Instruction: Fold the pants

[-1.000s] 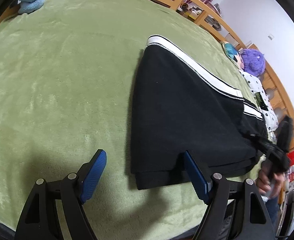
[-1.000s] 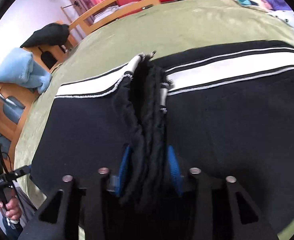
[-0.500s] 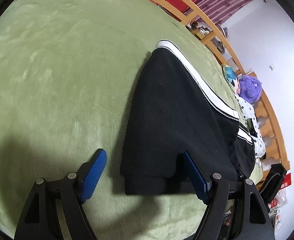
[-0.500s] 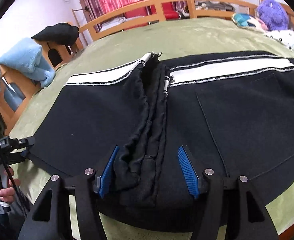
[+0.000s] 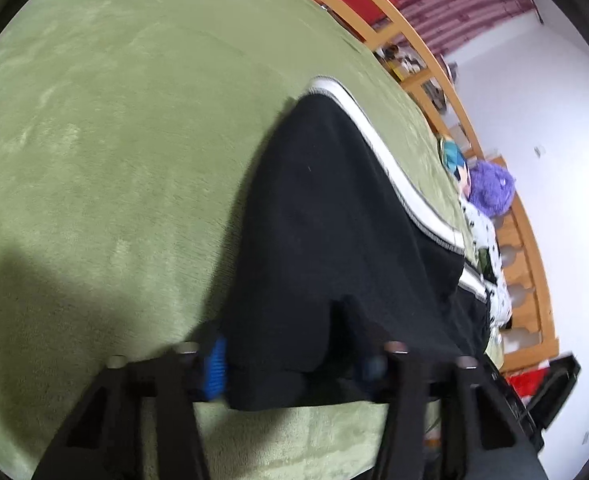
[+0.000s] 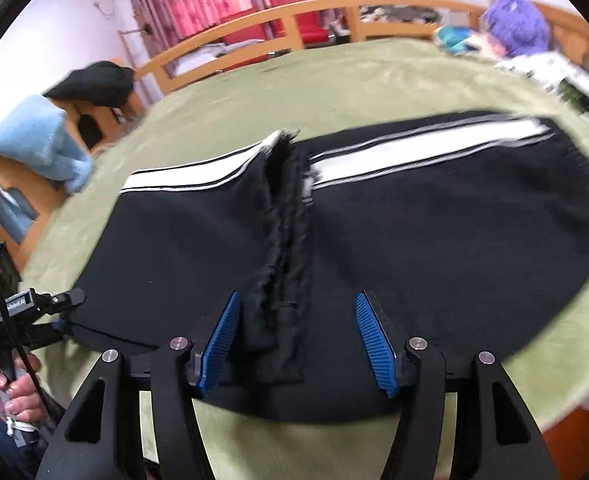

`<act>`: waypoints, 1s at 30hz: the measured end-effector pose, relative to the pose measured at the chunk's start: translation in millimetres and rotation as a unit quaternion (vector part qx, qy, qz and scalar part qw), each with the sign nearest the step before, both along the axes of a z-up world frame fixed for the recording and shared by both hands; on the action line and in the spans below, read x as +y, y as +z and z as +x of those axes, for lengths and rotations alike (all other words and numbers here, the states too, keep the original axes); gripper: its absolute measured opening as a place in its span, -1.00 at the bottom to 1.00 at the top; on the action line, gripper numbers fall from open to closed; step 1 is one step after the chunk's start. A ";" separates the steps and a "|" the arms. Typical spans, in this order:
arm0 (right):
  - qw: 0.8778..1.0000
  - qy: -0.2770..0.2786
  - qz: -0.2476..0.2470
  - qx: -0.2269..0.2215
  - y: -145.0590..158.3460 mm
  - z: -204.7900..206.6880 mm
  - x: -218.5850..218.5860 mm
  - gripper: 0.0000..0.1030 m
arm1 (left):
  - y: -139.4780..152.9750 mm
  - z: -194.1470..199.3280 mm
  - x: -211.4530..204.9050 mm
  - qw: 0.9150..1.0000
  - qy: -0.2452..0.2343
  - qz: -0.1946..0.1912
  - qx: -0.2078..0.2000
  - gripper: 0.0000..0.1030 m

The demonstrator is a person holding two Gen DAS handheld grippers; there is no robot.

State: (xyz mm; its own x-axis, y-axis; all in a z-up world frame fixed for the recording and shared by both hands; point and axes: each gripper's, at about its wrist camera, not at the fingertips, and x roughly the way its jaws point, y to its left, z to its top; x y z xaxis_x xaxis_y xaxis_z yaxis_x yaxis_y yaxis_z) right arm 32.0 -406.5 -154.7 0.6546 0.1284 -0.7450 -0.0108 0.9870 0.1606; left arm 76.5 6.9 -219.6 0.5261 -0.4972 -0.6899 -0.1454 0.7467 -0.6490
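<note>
Pants (image 6: pixel 414 240), black with a white side stripe, lie folded near the front edge of a green bed cover (image 5: pixel 114 140). Left gripper (image 5: pixel 294 364), its jaws having just been closing, clamps the pants' near corner, cloth bunched between the blue pads. Right gripper (image 6: pixel 294 344) stands released, pads apart on either side of the gathered waistband, which neither pad touches.
</note>
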 end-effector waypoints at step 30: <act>0.984 -0.172 0.028 -0.029 47.7 -70.8 -272.5 0.15 | 249.5 28.2 -385.7 0.933 -0.252 0.104 -0.237 -0.70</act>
State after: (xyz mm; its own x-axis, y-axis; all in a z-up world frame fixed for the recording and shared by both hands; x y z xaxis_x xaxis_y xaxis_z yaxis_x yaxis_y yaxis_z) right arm -38.8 -679.0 -107.0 0.7077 -0.0689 -0.7032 0.3120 0.9234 0.2235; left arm 104.7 -378.9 29.9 0.5318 -0.6452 -0.5486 0.5238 0.7596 -0.3856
